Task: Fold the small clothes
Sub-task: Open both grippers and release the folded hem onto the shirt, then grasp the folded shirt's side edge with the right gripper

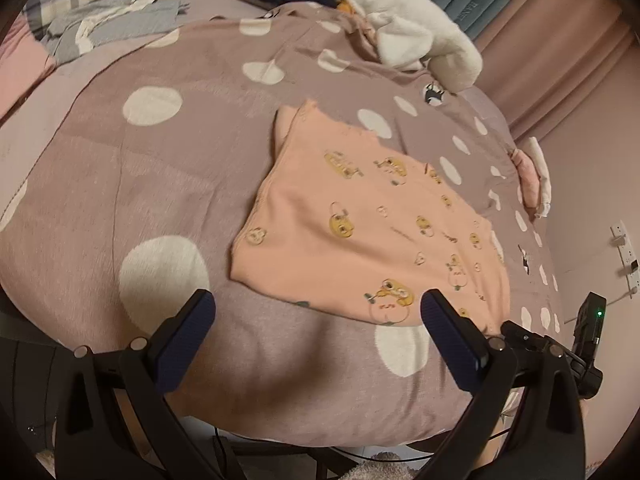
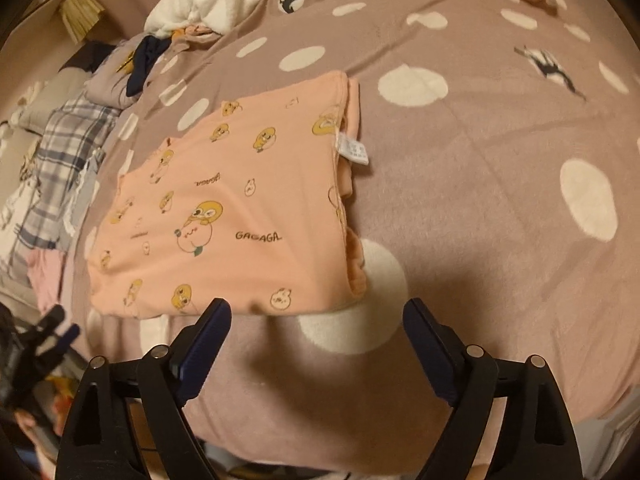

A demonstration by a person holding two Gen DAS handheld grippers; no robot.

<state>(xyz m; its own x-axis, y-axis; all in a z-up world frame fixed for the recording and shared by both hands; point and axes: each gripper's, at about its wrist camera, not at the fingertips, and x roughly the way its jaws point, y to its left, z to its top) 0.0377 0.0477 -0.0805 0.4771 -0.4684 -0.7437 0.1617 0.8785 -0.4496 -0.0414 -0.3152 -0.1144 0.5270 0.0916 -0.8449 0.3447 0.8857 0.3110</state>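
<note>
Nearest the lens in both views: black gripper arms w/ blue pads. Left gripper (image 1: 318, 304) is spread wide, nothing between the pads; right gripper (image 2: 316, 312) also stands apart and empty.

Spotted bedspread (image 1: 132, 184) fills most of each view. Pink printed garment (image 2: 228, 208) lies flat on it, already folded into a rough rectangle, just ahead of both grippers and touching neither. From the right gripper it sits ahead and to the left; from the left gripper, ahead and to the right, so it lies between the two hands, near edge about equally close to each.

Long axis runs away from the grippers, near edge to far edge. Stacked layers and white care label (image 2: 354, 152) show on the right-hand side in the right wrist view.

Other clothes (image 2: 68, 148) heaped further left.
</note>
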